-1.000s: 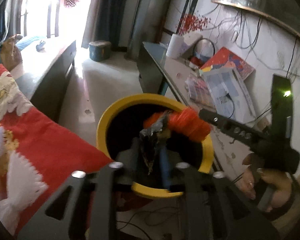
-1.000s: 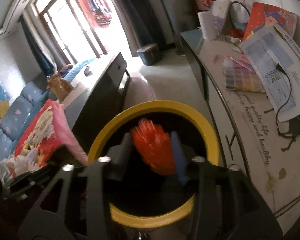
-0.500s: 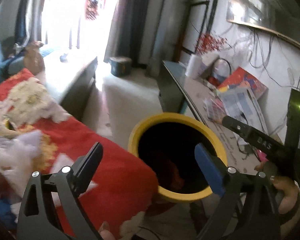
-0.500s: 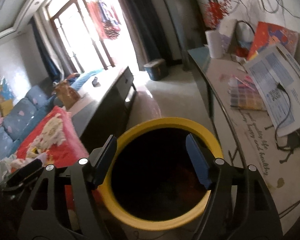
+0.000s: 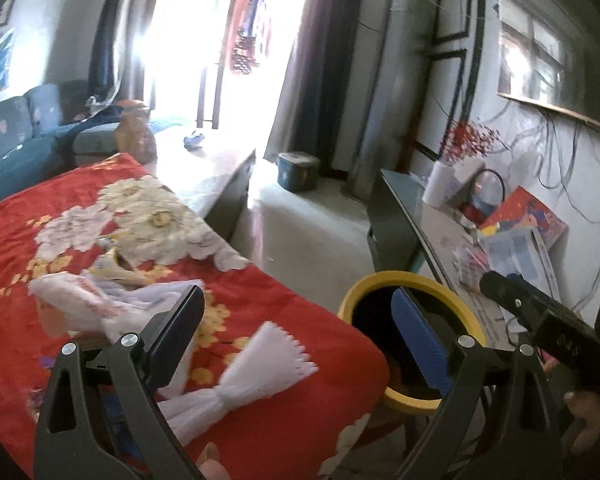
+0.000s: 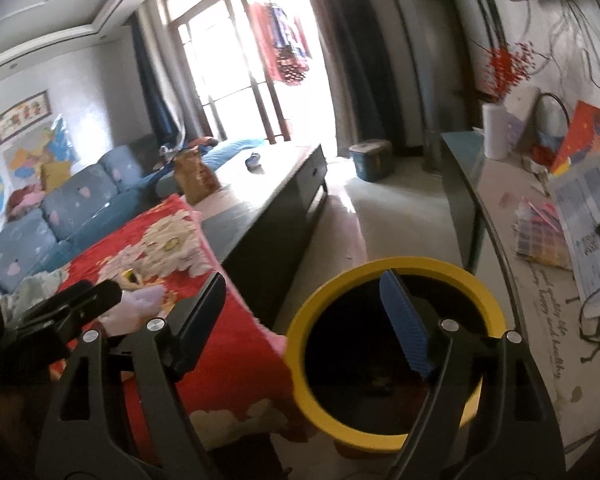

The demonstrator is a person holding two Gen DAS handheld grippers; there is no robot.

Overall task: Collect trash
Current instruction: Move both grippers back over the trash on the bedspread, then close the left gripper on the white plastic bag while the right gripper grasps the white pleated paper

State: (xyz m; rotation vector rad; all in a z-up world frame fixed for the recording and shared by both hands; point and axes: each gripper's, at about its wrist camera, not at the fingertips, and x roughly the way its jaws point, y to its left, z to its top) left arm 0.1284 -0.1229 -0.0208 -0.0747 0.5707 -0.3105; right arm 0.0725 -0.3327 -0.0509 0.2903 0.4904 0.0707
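Yellow-rimmed bin (image 6: 392,432) has swallowed the trash; both grippers' jaws now spread, empty.

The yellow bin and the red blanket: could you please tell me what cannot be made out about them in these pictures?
- Yellow bin: its contents, both views; the inside is dark and the right gripper finger crosses it.
- Bin base: left wrist view, hidden behind the left gripper.
- White items on the red blanket: blurred, material unclear.
- Blanket's near edge: cut off by the frame.

yellow bin (image 6: 384,420) contents dark, indistinct
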